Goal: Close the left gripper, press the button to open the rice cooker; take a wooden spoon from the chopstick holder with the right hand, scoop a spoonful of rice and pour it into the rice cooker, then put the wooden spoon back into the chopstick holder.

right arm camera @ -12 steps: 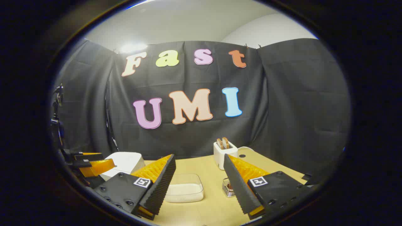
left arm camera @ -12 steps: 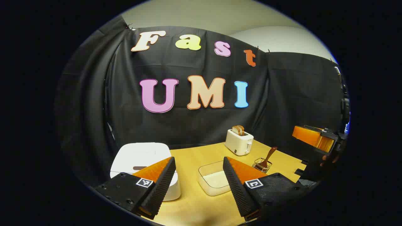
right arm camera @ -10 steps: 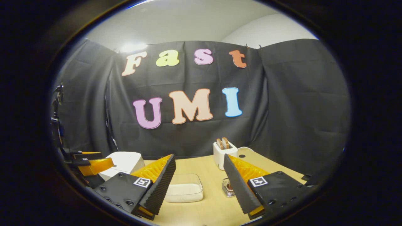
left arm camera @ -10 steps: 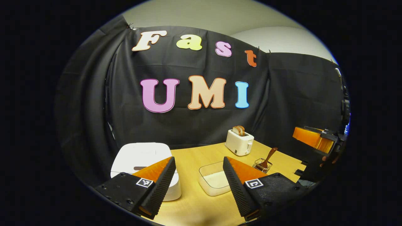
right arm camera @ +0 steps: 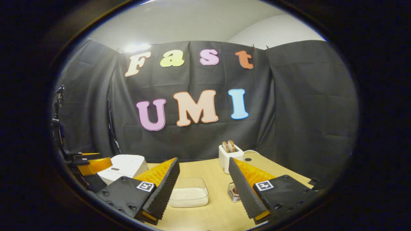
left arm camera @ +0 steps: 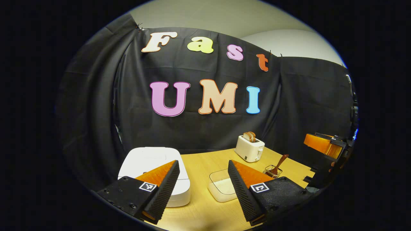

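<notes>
Hovering apart, left gripper (left arm camera: 202, 187) fingers (nothing held), rice cooker (left arm camera: 151, 160) behind the left one.

Black cloth (right arm camera: 289, 106) drapes the booth behind a light wooden table (right arm camera: 205, 171); a pale wall (right arm camera: 192, 22) rises above it.

chopstick holder (right arm camera: 233, 192) half behind gripper (right arm camera: 203, 189)

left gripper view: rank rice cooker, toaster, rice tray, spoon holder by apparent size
1. rice cooker
2. rice tray, partly hidden by the tool
3. toaster, farther off, so close to the tray
4. spoon holder
</notes>
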Demonstrator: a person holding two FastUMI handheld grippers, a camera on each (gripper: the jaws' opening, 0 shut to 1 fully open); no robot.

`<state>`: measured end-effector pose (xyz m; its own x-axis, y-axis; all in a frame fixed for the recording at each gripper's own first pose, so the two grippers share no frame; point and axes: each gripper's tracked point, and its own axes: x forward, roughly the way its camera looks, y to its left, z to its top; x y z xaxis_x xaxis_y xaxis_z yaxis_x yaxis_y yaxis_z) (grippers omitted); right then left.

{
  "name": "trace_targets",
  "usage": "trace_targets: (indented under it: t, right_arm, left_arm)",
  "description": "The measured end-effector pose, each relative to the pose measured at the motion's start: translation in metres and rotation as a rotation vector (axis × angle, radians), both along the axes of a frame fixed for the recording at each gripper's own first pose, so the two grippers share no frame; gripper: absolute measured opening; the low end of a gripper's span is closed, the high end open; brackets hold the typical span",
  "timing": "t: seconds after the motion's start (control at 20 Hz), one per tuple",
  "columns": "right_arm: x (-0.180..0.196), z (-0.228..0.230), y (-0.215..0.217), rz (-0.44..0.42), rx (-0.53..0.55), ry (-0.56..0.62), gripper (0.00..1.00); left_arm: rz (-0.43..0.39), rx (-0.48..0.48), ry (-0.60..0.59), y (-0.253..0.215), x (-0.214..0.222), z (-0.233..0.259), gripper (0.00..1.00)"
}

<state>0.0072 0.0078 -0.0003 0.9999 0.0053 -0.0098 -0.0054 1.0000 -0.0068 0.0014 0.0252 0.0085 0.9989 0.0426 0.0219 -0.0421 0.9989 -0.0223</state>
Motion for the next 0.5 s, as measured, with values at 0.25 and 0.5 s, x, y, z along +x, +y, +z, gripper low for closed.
trace_targets:
  t: [0.25, 0.5]
  right_arm:
    - [0.002, -0.003, 0.001, -0.003, 0.006, 0.008, 0.98]
    - [0.000, -0.003, 0.008, 0.000, -0.009, 0.003, 0.98]
  left_arm:
    - [0.005, 0.002, -0.004, 0.010, 0.003, -0.004, 0.90]
    - [0.051, 0.000, 0.004, 0.034, 0.002, -0.007, 0.75]
